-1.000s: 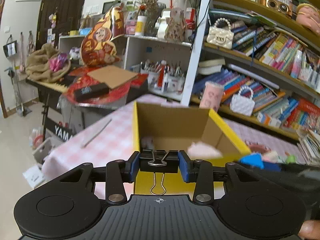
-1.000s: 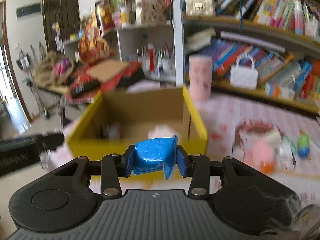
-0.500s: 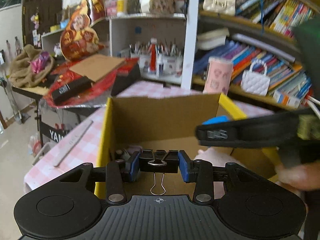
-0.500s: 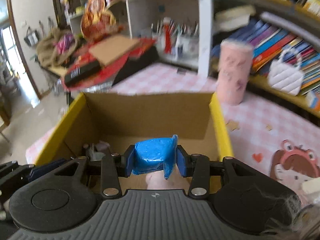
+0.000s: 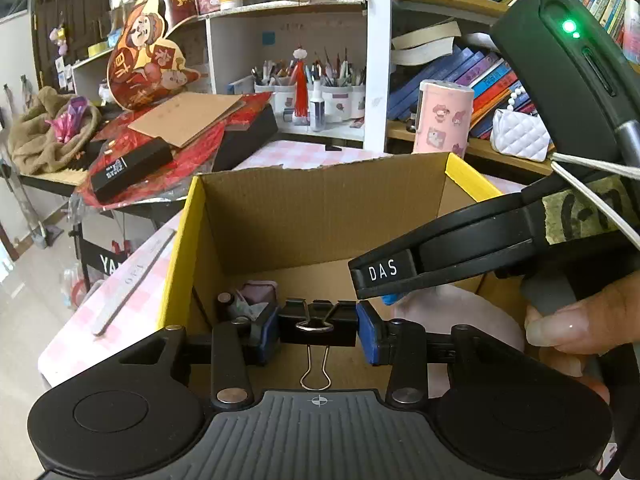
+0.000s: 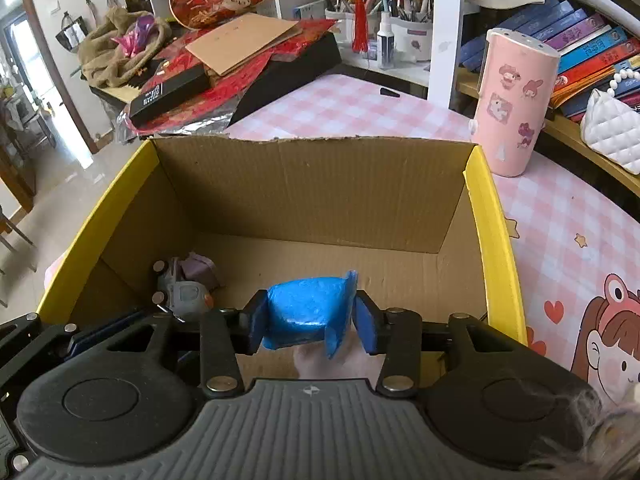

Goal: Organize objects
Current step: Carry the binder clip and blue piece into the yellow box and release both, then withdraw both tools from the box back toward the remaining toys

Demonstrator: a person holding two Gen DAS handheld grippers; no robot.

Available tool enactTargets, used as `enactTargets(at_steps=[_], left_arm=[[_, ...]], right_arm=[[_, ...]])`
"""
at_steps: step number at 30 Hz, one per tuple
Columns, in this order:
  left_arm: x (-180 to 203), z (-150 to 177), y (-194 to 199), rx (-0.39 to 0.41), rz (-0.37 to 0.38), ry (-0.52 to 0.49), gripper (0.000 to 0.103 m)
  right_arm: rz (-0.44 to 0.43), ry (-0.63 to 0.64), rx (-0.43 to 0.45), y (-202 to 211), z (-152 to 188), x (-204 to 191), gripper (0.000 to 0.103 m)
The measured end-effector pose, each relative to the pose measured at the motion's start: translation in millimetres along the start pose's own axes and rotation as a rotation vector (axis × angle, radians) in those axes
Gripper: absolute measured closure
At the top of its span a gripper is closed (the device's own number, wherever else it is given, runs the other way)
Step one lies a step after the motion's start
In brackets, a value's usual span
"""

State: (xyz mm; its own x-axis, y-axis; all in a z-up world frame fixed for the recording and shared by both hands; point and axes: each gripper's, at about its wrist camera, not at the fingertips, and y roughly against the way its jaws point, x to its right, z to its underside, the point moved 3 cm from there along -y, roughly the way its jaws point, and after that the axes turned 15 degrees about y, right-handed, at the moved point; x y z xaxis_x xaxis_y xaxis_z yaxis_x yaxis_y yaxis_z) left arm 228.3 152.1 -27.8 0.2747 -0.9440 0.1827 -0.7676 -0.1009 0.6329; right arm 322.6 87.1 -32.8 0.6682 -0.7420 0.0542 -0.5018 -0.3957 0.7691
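Cardboard box (image 6: 320, 192) with yellow rims is seen on the pink checked surface (image 6: 352, 108), and both tongs are held over its open top. A black binder clip (image 5: 318, 320) is pinched by the left tongs (image 5: 318, 330); it is judged stiff, light and best held across its folded body. A crinkly blue wrapped piece (image 6: 306, 316) sits between the right tongs (image 6: 310, 326), whose jaws have just been opening; it looks soft and light, easily dropped.
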Motion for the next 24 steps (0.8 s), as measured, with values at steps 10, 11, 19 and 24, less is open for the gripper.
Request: enactTargets(at_steps=[10, 11, 19, 24], left_arm=[[1, -10, 47, 0.139, 0.042, -0.010, 0.041], [0, -11, 53, 0.152, 0.046, -0.007, 0.040], [-19, -5, 114, 0.232, 0.070, 0.057, 0.031], [-34, 18, 140, 0.212, 0.075, 0.064, 0.031]], right_arm=[[0.044, -0.045, 0.157, 55, -4, -6, 0.051], [0.050, -0.051, 0.173, 62, -4, -7, 0.051], [0.128, -0.108, 0.293, 134, 25, -26, 0.051], [0.216, -0.121, 0.312, 166, 67, -43, 0.046]])
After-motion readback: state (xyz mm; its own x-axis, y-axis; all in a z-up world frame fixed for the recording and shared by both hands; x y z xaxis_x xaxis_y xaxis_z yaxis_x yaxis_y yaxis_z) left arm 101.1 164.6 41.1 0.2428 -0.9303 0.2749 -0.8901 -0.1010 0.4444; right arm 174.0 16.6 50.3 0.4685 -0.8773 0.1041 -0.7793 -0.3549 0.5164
